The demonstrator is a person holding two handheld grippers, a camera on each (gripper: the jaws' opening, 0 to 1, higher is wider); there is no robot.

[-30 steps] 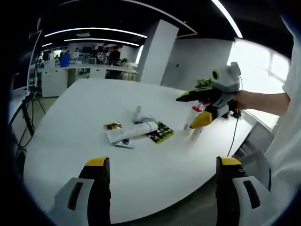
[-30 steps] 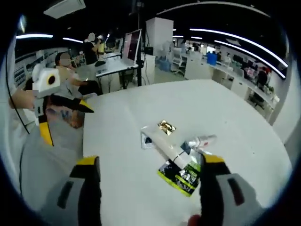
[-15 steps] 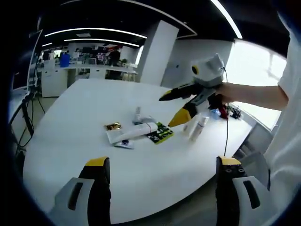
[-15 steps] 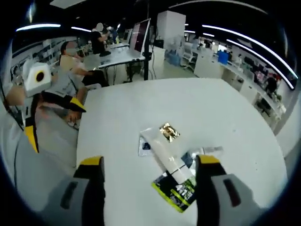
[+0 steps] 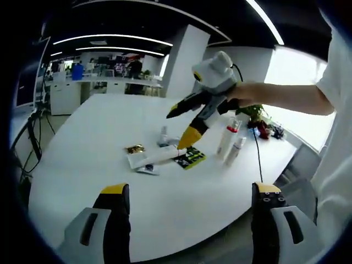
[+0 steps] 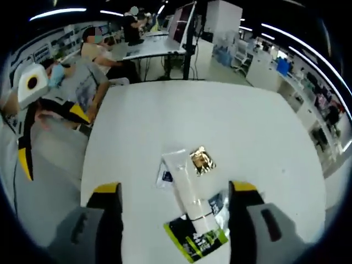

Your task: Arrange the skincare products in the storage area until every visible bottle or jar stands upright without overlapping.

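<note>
White surface (image 5: 82, 148): round tabletop, carries all the products, clustered near its middle.
Tube (image 5: 155, 156): one white tube lying flat; in the right gripper view (image 6: 185, 190) it runs lengthwise between the jaws.
Green-black packet (image 5: 190, 157): one, flat, partly under the tube's cap end; print on it too small to read (image 6: 196, 238).
Gold item (image 5: 133, 148): one small shiny piece, just beside the tube's flat end (image 6: 202, 160).
Sachet (image 5: 146, 169): one small white-blue, flat, touching the tube's side; writing unreadable (image 6: 165, 177).
Small bottle (image 5: 163, 135): one, clear-grey, behind the tube, upright or leaning, cannot tell.
Red-cap bottle (image 5: 226, 137): one white bottle, standing upright, apart from the cluster.
Slim bottle (image 5: 235, 150): one white, just beside the red-cap bottle, tilted.
Labels: no brand legible on any product.
Left gripper (image 5: 187, 220): jaws spread wide, nothing between them, held low at the surface edge; seen from the right gripper view (image 6: 33, 137) off the surface's side.
Right gripper (image 5: 181, 127): yellow-tipped jaws parted, empty, above the tube and packet; own view (image 6: 170, 220) shows the jaws apart over the tube.
Hand (image 5: 242, 99): person's hand on the right gripper.
</note>
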